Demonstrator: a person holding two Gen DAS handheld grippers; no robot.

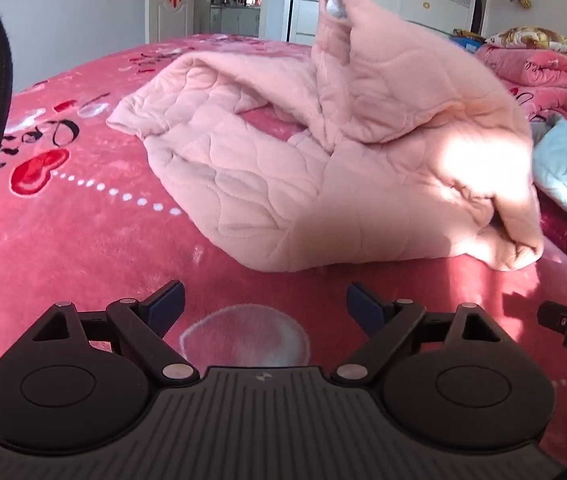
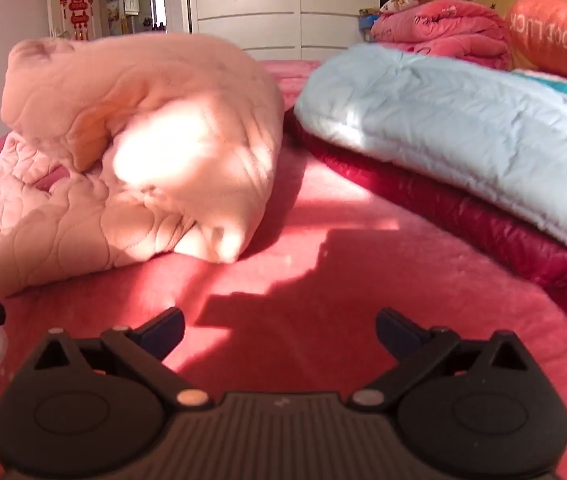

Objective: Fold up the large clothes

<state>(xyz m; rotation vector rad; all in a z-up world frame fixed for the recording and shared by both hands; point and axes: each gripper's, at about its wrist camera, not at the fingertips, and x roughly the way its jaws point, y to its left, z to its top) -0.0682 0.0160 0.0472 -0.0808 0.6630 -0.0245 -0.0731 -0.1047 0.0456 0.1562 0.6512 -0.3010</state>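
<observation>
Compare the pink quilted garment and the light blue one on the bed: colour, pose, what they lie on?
Colour: the pink quilted garment is peach-pink; the light blue garment is pale blue.
Pose: the pink one is a bunched heap with a part sticking up; the blue one lies long and fairly flat.
Support: the pink one sits directly on the red bedspread; the blue one lies on a dark red padded item.
Shared: both padded, both untouched by either open gripper.

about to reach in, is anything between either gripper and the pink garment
Nothing visible. Only bare red bedspread lies between the open left gripper and the pink garment, and likewise ahead of the open right gripper. The blue quilt sits off to the right, clear of both paths.
</observation>
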